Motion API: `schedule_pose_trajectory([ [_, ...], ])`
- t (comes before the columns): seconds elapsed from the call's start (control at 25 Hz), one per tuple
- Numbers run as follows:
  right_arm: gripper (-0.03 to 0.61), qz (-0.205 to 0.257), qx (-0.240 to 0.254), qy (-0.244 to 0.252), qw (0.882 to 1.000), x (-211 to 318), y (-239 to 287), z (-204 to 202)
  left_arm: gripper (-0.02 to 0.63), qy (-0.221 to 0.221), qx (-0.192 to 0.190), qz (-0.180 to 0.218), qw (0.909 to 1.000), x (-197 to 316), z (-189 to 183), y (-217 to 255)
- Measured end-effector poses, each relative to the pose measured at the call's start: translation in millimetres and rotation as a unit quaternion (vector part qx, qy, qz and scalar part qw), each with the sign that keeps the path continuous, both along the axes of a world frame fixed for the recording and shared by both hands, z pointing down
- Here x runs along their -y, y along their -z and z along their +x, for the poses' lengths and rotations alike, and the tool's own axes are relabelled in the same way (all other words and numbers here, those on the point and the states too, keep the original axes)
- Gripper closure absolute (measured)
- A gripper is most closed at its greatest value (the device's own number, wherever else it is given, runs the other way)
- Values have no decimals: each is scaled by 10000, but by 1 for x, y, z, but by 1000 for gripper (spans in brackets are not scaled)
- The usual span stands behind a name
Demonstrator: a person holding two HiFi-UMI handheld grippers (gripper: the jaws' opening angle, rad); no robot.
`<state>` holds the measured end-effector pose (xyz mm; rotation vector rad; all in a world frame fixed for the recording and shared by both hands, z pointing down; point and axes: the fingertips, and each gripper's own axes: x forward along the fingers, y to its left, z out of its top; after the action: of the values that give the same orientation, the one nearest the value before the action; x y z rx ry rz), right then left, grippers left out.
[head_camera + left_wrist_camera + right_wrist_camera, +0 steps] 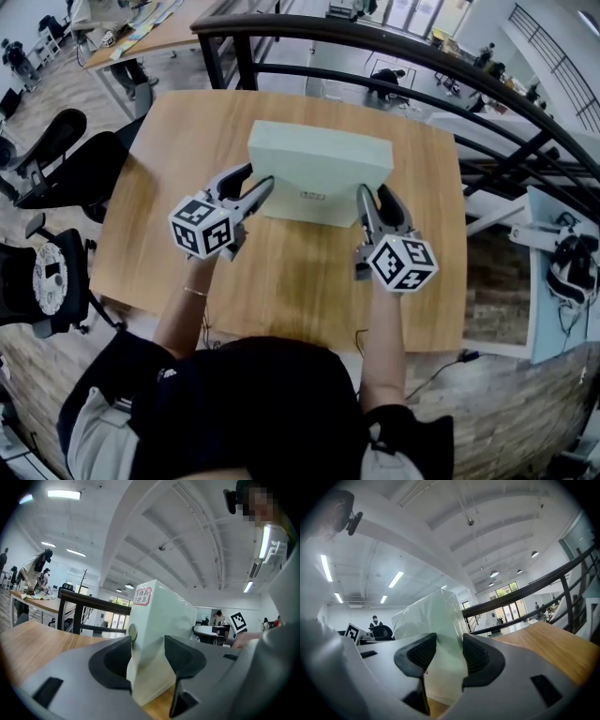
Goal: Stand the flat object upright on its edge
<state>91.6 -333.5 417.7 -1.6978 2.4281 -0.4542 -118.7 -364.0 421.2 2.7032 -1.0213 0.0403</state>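
1. Position of the workpiece. The pale green flat box (pixel 319 164) sits at the middle of the wooden table (pixel 281 281). It is raised, with one broad face turned toward the person. In the left gripper view its lower edge meets the wood. Whether it stands fully vertical cannot be determined.

2. Left gripper (pixel 255 183). It is at the near left end of the box. The jaws are set fairly wide, and one dark pad lies against each side of the box end, clamping it. The box rises well above the jaws. A white label with red characters (pixel 142 596) is near its top, and a small round sticker (pixel 132 632) is just above the left pad.

3. Right gripper (pixel 372 197). It is at the near right end of the box. The jaws are equally wide, and both ribbed pads are closed on the film-wrapped end of the box.

4. Surroundings. A black metal railing (pixel 375 37) runs just behind the far edge of the table. Black office chairs (pixel 66 159) stand to the left of the table, clear of it. The tabletop around the box carries nothing that blocks either gripper.
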Motion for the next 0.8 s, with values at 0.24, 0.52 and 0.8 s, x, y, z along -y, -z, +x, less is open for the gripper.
schedule_pose_trajectory([
  [0.24, 407, -26, -96, 20, 9999, -8, 1, -2, 402, -63, 153, 9, 9999, -8, 0, 0],
  [0.52, 405, -56, -151, 53, 9999, -12, -1, -2, 402, -60, 199, -59, 9998, -14, -2, -3],
  [0.8, 405, -116, -210, 61, 9997, -16, 0, -1, 402, 7, 189, 20, 9998, -20, -8, 6],
])
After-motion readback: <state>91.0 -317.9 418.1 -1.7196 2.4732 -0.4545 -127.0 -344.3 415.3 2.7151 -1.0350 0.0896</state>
